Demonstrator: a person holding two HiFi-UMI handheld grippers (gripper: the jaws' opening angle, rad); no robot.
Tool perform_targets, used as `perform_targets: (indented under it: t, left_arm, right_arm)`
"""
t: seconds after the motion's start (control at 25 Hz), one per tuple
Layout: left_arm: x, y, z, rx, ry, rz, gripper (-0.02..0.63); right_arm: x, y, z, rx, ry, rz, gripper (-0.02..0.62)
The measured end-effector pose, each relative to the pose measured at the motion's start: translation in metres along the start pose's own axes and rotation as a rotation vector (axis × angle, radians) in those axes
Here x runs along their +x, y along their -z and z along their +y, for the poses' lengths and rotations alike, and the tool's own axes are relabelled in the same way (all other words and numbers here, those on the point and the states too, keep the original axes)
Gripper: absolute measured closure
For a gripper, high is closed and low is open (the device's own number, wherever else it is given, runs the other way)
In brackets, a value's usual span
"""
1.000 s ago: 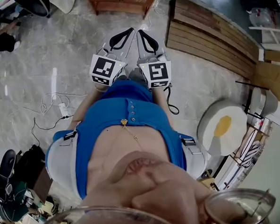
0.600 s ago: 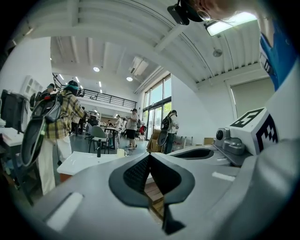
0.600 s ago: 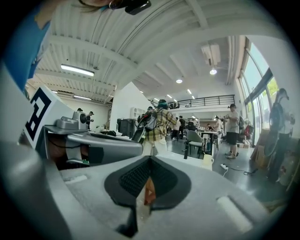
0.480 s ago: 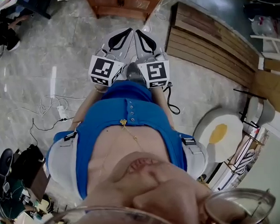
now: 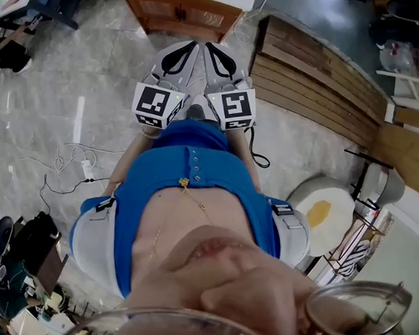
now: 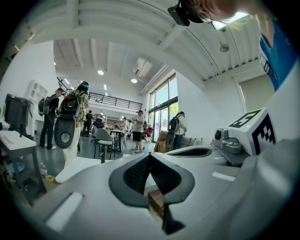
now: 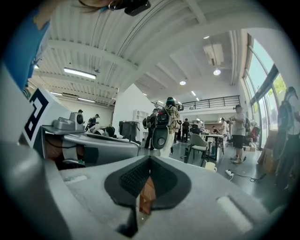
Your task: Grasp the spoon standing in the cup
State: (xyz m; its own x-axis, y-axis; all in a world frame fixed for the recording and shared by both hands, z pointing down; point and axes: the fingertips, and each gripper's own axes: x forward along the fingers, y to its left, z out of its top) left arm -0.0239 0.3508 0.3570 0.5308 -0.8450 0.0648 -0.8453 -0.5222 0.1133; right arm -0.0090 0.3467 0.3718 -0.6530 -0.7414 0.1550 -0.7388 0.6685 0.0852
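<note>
Jaws clenched tip to tip, the left gripper (image 6: pixel 150 155) and right gripper (image 7: pixel 150 158) are held side by side above a grey stone floor (image 5: pixel 50 102). Stacked wooden planks (image 5: pixel 317 72) lie right of the jaws, with a wooden cabinet (image 5: pixel 186 12) ahead. Well beyond the right jaws sits a pale cup (image 7: pixel 209 166), too small to tell whether it holds a spoon.

Fried-egg stool (image 5: pixel 324 214) lower in view
</note>
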Motion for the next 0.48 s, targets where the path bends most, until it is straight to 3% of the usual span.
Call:
perform_targets:
  t: [0.48]
  left_arm:
    - [0.048,-0.008,0.004,0.014,-0.093,-0.021,0.606]
  right_arm:
    - [0.022,0.0,-0.049,-0.018,-0.083,-0.026,0.594]
